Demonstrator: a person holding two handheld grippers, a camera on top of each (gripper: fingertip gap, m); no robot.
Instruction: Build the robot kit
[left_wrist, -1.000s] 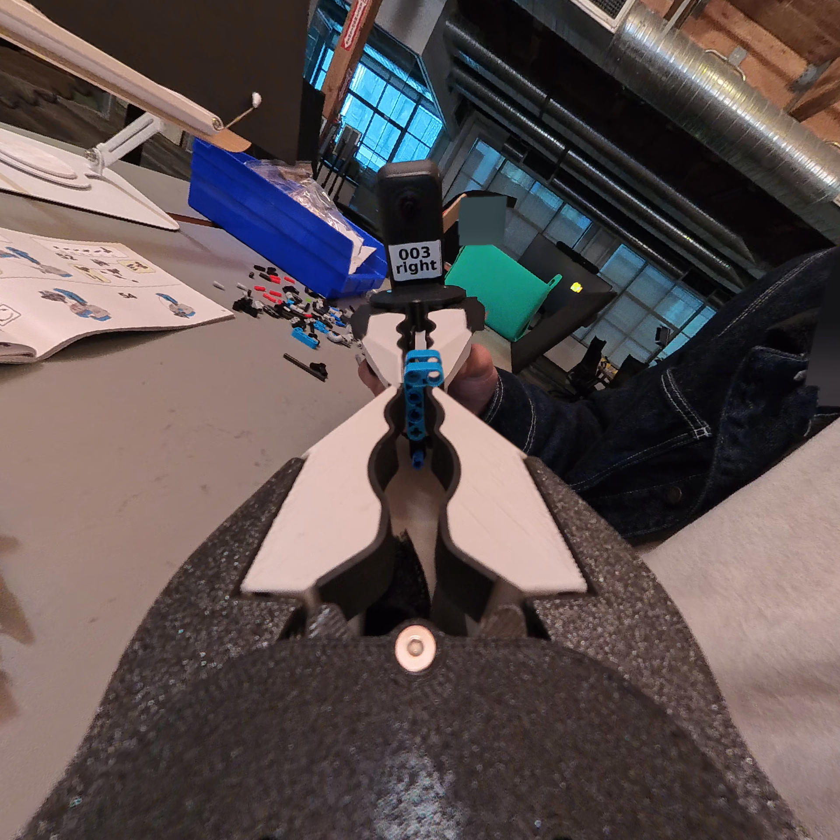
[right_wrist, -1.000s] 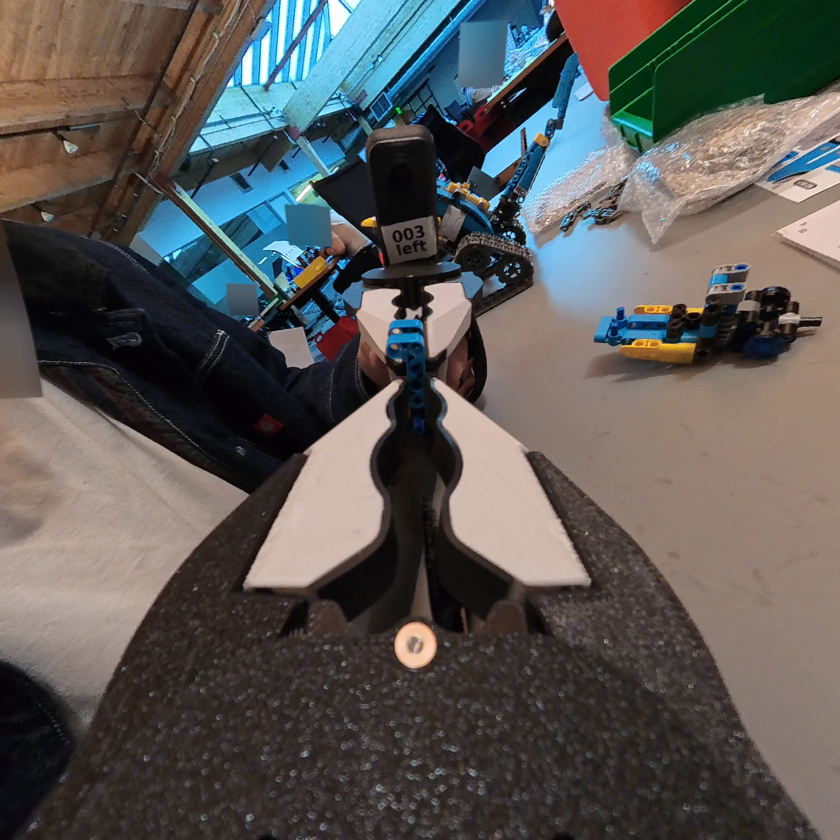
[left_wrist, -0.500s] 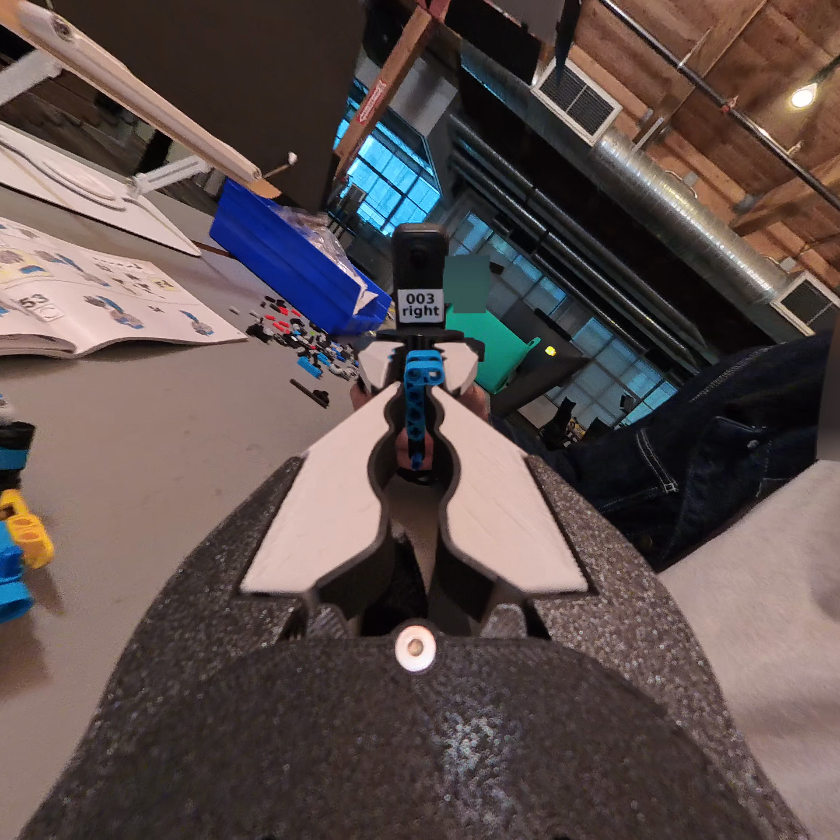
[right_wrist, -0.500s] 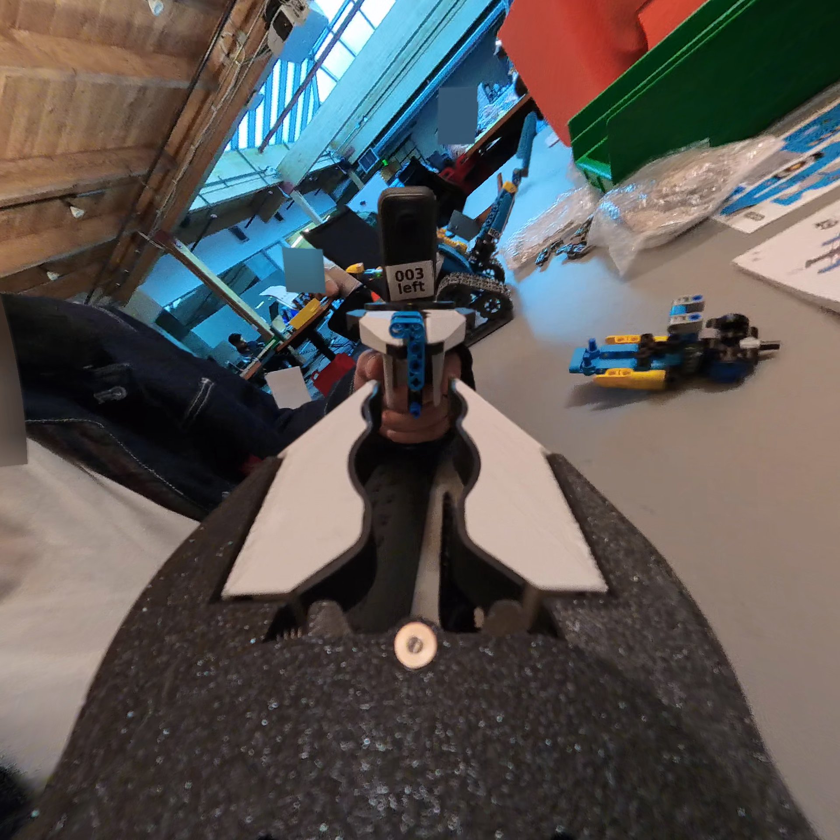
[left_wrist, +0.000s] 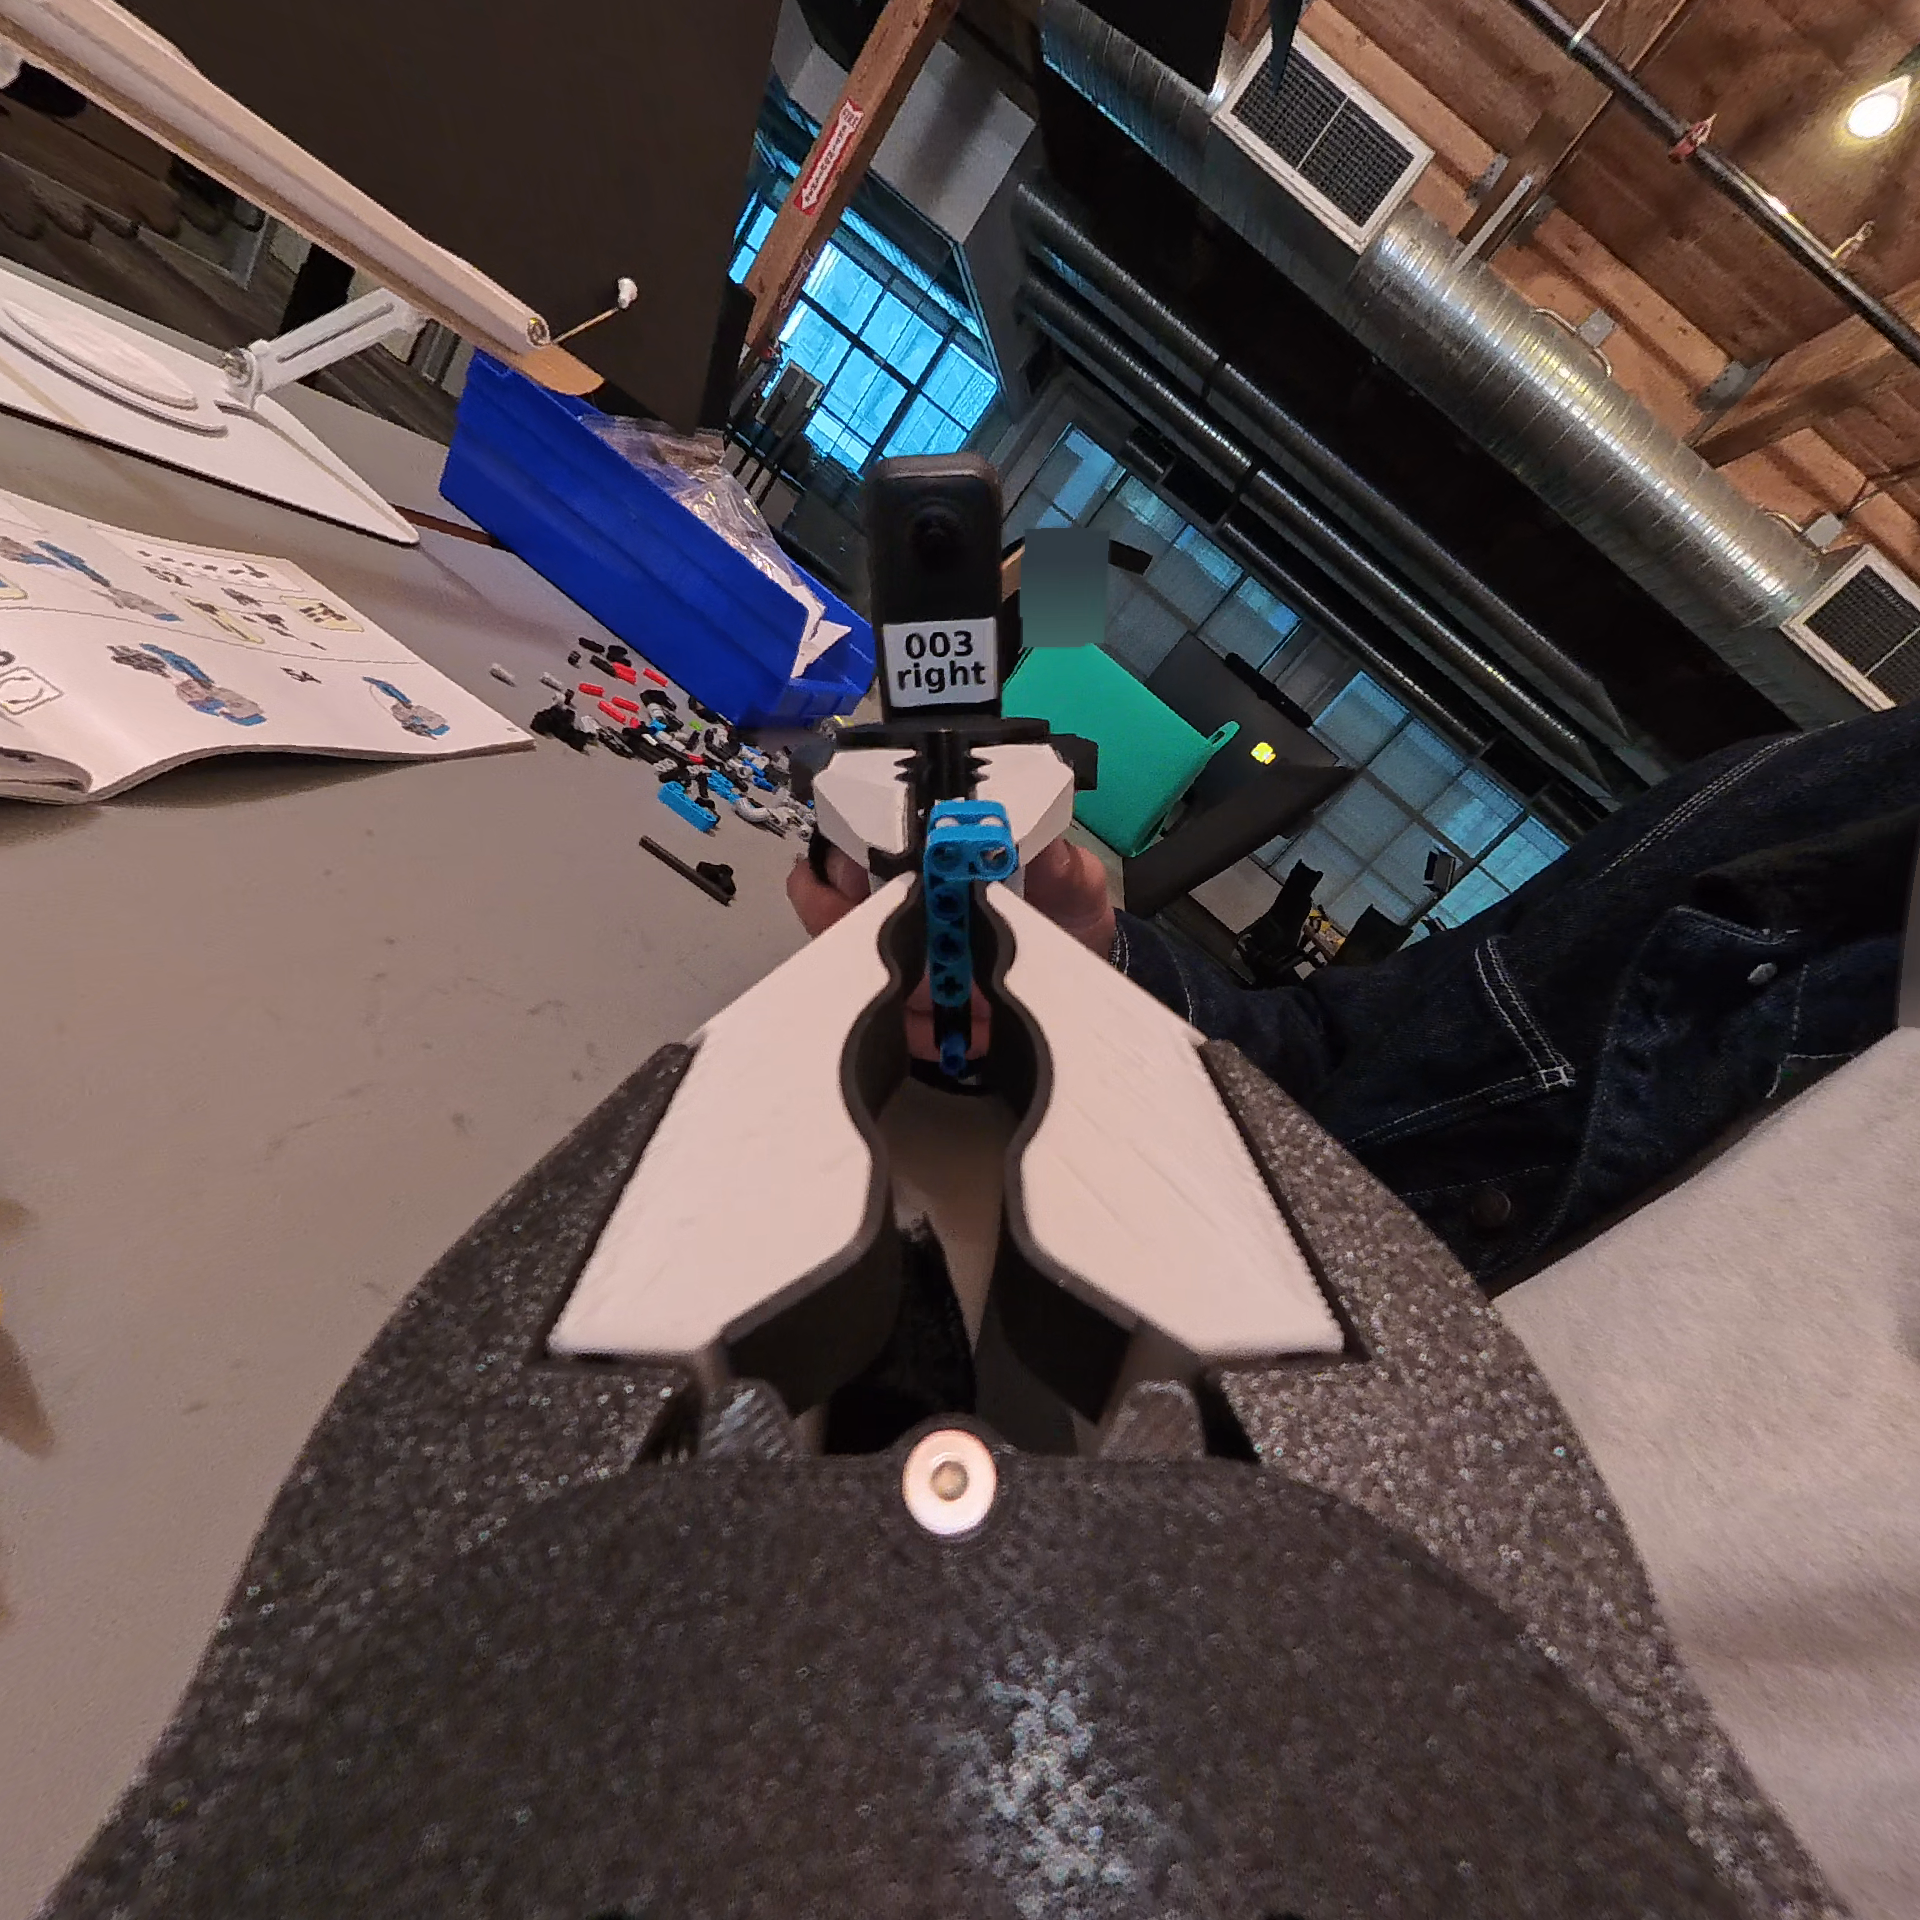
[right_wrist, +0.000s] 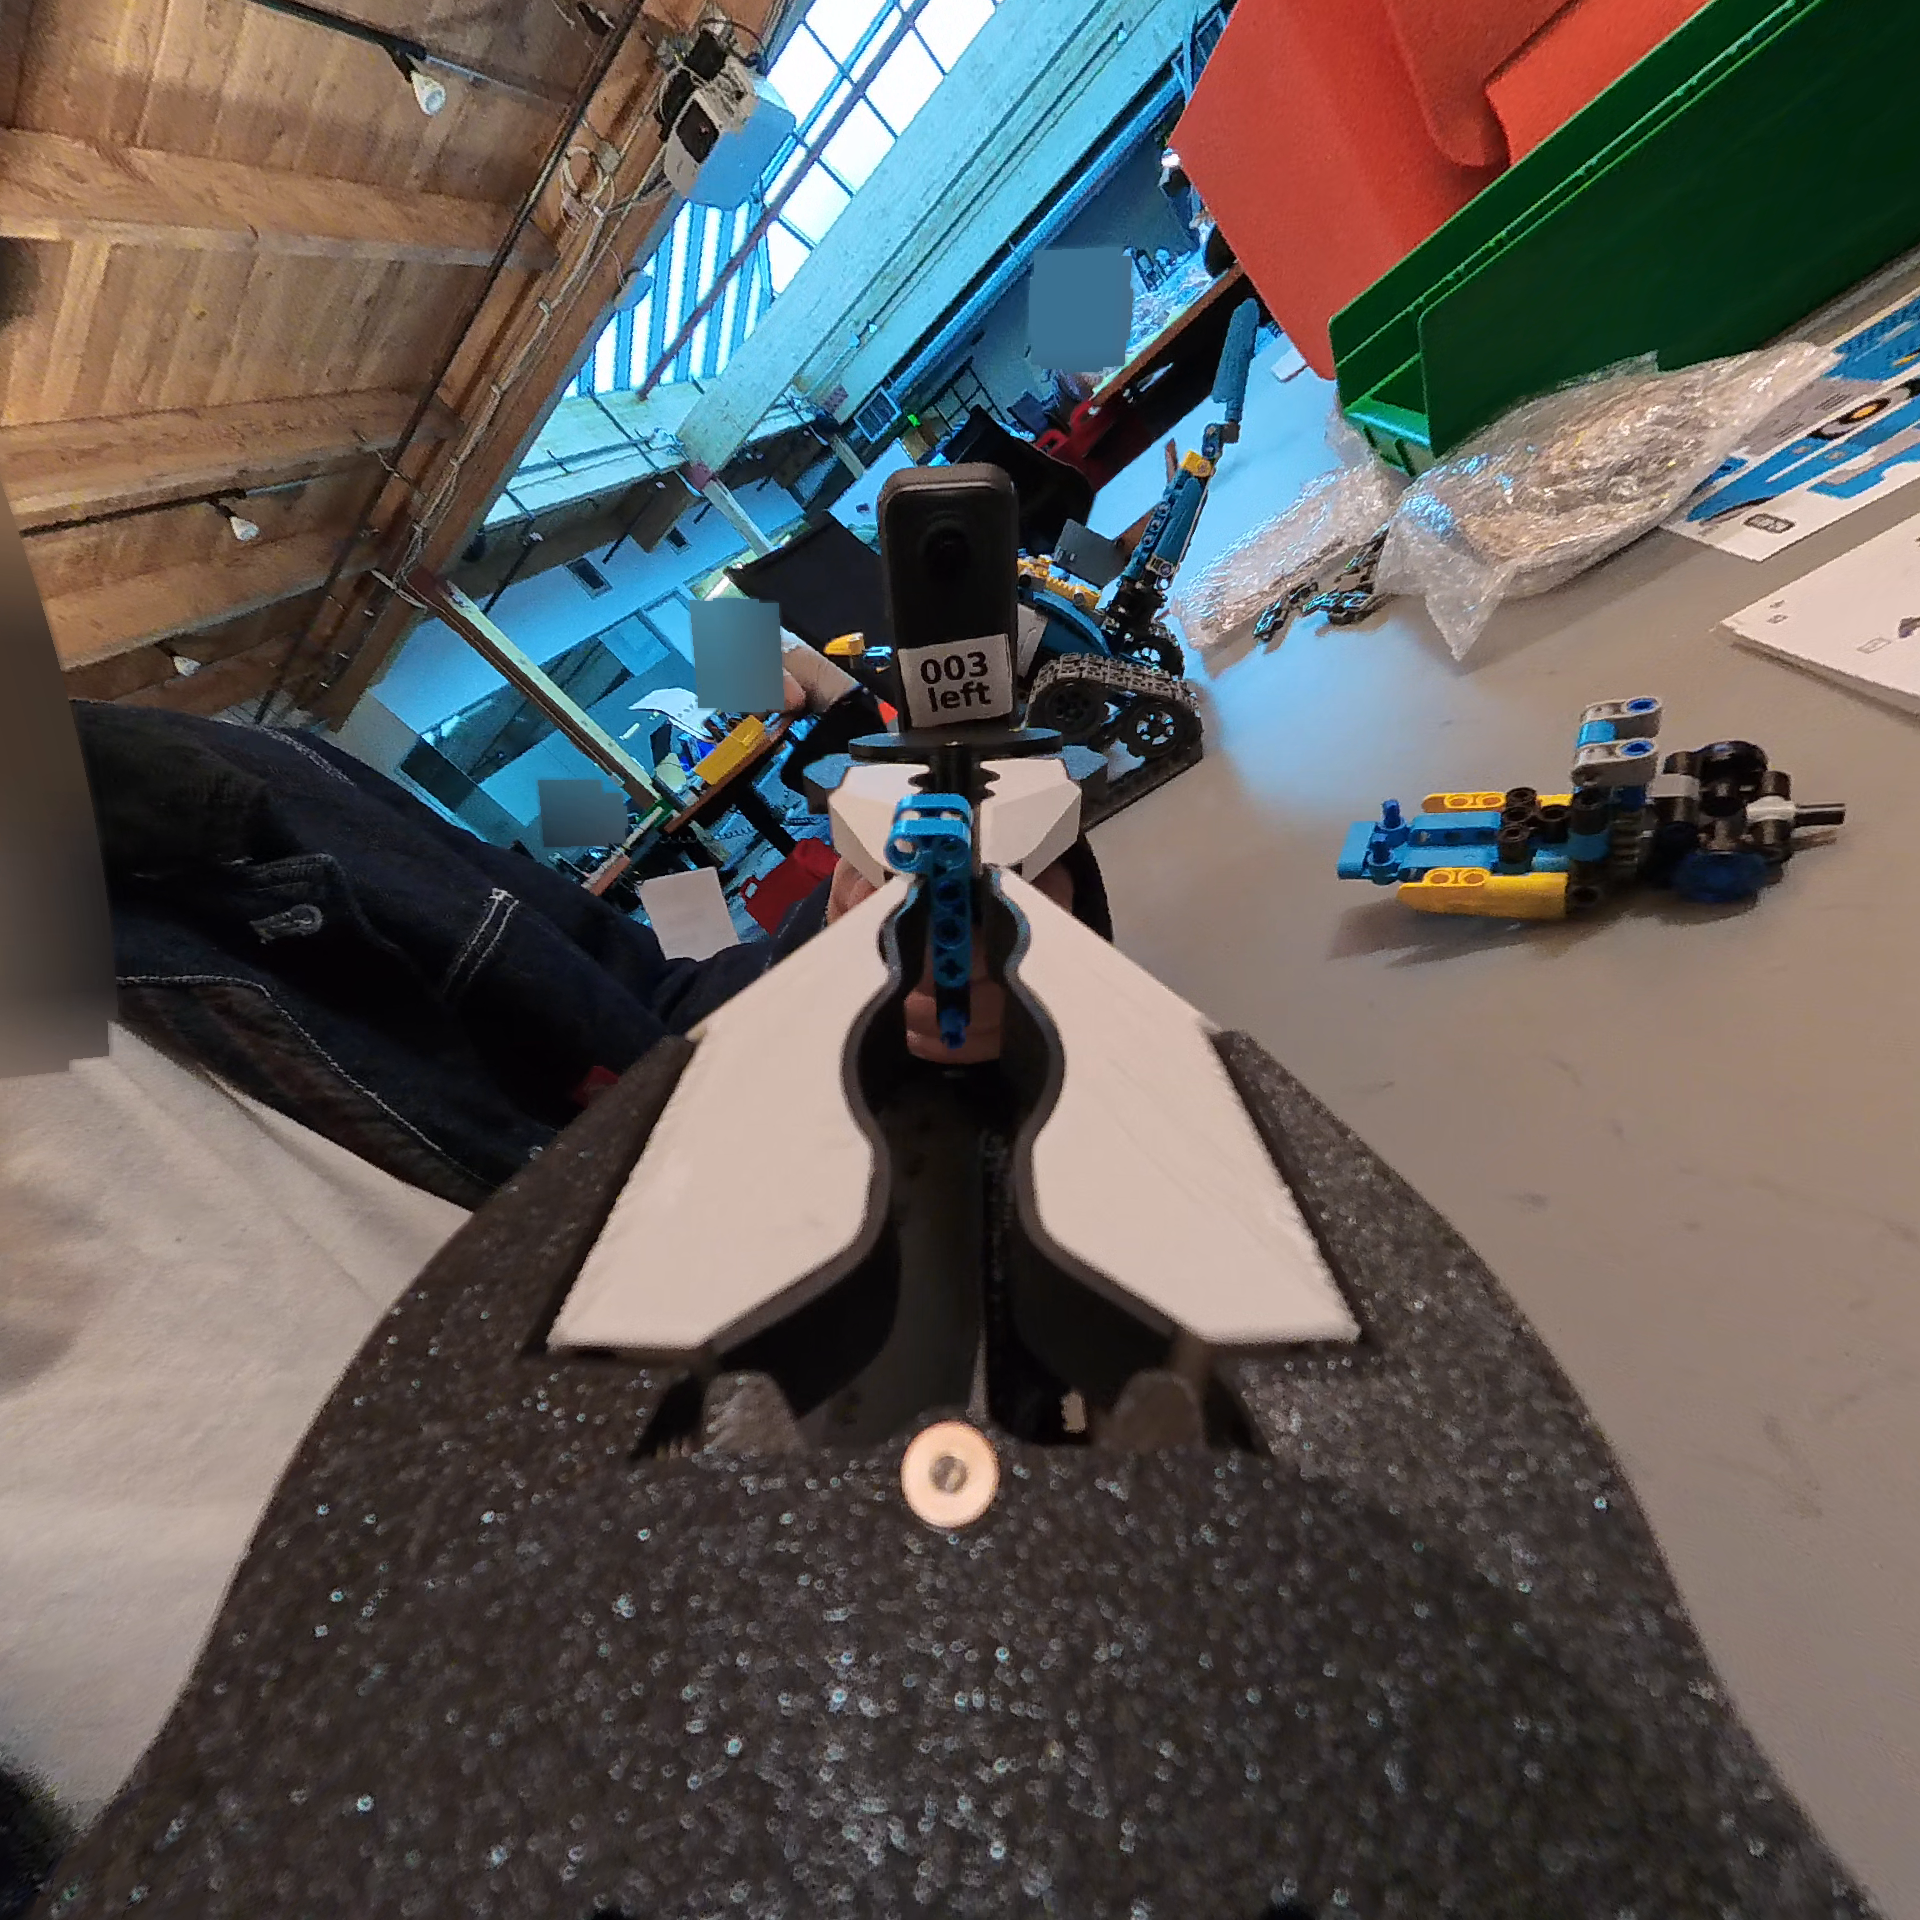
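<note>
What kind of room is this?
Probably a workshop for building toy brick models: a half-built blue and yellow model and an open instruction booklet lie on a grey table under bare ceiling ducts.

You get bright daylight from blue-tinted windows (left_wrist: 883, 374) behind blue bin (left_wrist: 623, 561); ceiling lamp (left_wrist: 1875, 109) glares far right of bin. Soft shadows on grey table (left_wrist: 312, 1039). Fisheye bends edges. Near foam blurred, mid-distance sharp.
</note>
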